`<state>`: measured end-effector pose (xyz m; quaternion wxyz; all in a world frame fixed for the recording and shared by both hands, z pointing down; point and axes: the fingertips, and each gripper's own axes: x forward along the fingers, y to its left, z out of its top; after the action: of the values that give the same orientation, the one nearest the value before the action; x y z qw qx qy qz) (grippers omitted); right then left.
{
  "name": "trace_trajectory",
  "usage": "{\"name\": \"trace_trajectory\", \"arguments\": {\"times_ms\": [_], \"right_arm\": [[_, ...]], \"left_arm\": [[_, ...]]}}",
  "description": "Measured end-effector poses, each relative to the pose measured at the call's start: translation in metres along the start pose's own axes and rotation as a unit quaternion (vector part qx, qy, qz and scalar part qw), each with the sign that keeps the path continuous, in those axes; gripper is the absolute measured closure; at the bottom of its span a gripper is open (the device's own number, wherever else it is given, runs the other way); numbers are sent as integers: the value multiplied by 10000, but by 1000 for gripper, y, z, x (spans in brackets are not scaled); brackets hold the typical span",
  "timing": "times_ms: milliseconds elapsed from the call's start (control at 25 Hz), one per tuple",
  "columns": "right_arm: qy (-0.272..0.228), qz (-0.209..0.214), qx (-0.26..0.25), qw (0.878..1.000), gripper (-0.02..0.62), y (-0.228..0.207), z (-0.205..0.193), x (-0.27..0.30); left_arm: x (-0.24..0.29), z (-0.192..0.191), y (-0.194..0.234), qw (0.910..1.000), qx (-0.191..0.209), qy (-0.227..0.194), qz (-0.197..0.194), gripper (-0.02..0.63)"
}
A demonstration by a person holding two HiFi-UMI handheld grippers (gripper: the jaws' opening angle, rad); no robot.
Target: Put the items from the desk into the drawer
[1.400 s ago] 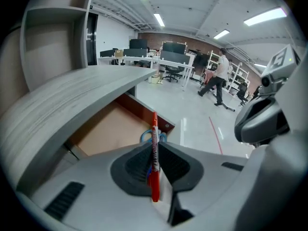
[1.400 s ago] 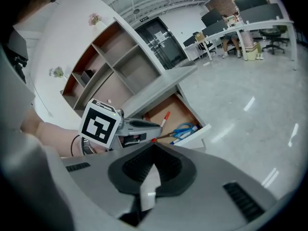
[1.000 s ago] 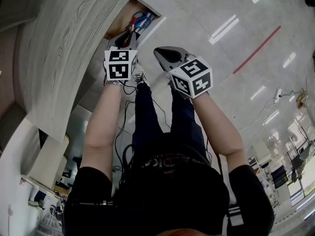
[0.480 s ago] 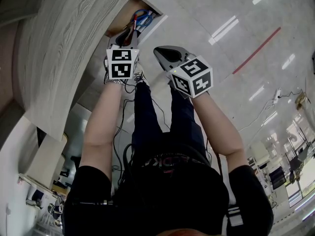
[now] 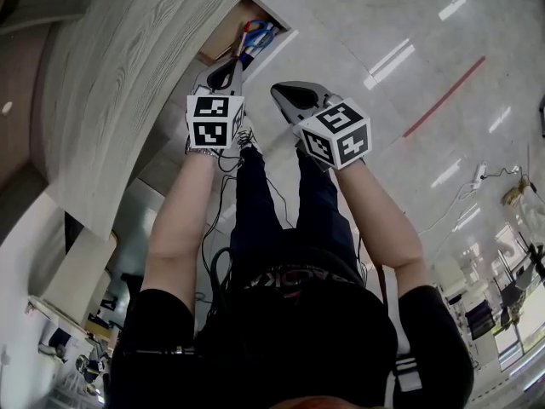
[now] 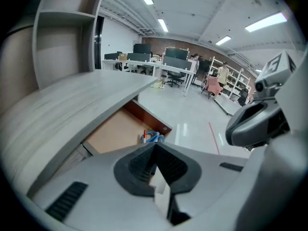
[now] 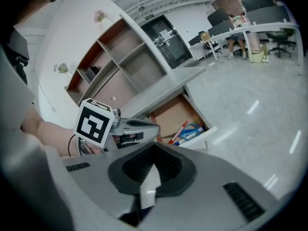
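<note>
Evidently open drawer, legs only head view

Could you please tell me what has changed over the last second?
The left gripper has drawn slightly back from the open drawer. Nothing was taken or released. The scissors and pen still lie inside, the right gripper stays beside the left, and both stay shut, empty.

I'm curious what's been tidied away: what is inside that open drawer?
In the drawer, blue-handled scissors and a red pen lie near the front. Its back runs under the desk, so anything there is hidden.
</note>
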<state>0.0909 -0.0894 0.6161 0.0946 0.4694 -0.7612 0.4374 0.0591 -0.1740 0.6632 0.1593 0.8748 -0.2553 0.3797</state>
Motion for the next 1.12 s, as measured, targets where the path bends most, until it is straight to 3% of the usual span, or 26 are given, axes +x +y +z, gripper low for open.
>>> {"name": "trace_trajectory", "arguments": {"times_ms": [480,680,840,1120], "right_arm": [[-172,154,-359,9991,583,55,25,-28],[-466,234,-506,9974,583,92,48,-58],[-735,309,-697,9944,583,116,67,-81],[-974,459,-1185,9871,583,167,94,-105]], "left_arm": [[-92,32,-37,9972,-128,-360,-646,595],[-141,51,-63,9935,168,-546,-987,595],[-170,67,-74,9910,339,-719,-1075,595],[-225,91,-75,9856,254,-1125,-1233,595]]}}
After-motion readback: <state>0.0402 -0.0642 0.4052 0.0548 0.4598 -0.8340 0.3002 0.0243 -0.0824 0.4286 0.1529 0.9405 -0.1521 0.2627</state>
